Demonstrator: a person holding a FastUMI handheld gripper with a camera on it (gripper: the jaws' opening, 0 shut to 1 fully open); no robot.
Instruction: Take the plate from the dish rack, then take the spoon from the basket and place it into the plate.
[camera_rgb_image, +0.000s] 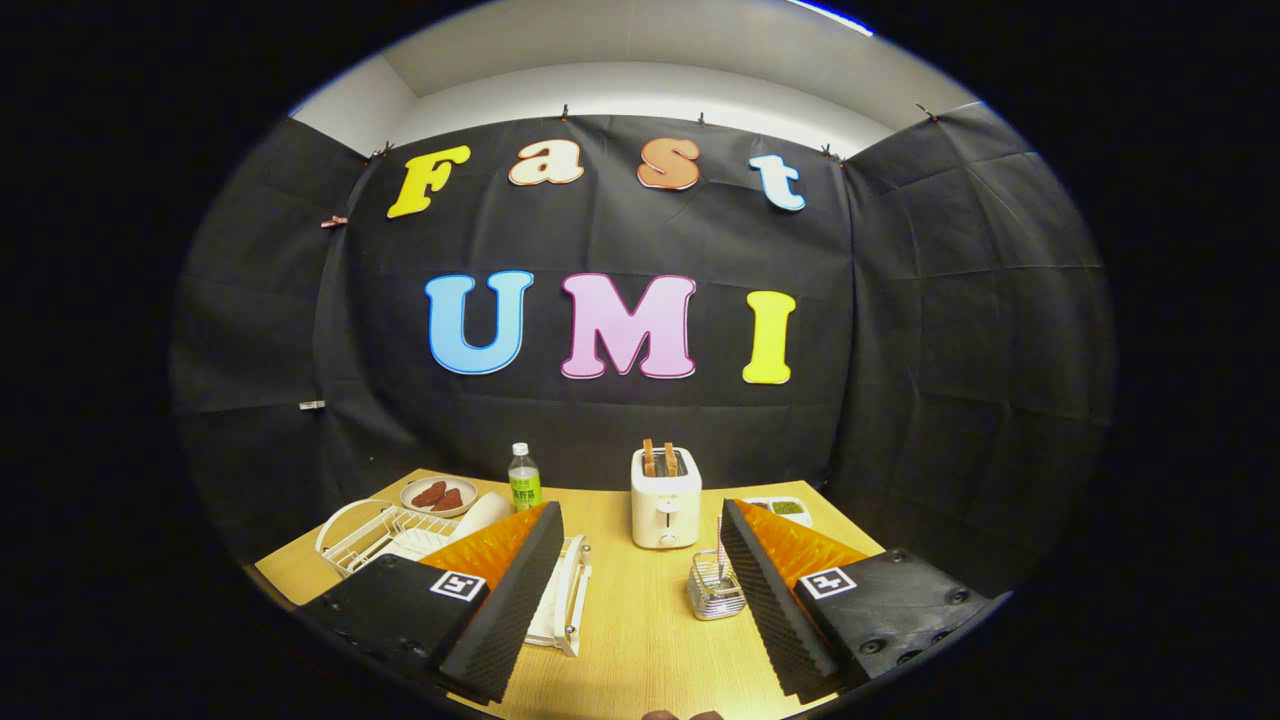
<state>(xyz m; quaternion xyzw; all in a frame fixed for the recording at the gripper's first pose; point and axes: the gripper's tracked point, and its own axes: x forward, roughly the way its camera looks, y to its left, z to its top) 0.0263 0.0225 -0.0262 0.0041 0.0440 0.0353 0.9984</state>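
Observation:
My gripper (640, 590) is open, its two fingers spread wide above the wooden table (640, 620) with nothing between them. A white wire dish rack (375, 535) stands to the left, partly hidden by the left finger, and a white plate (480, 515) leans in it just behind that finger's tip. A small wire basket (715, 592) stands just inside the right finger, with a thin spoon handle (719, 550) sticking up from it.
A white toaster (666, 500) with toast in its slots stands ahead between the fingers. A green-labelled bottle (523, 478) and a bowl of red-brown food (438, 495) sit at the back left. A white dish with green food (785, 508) lies behind the right finger.

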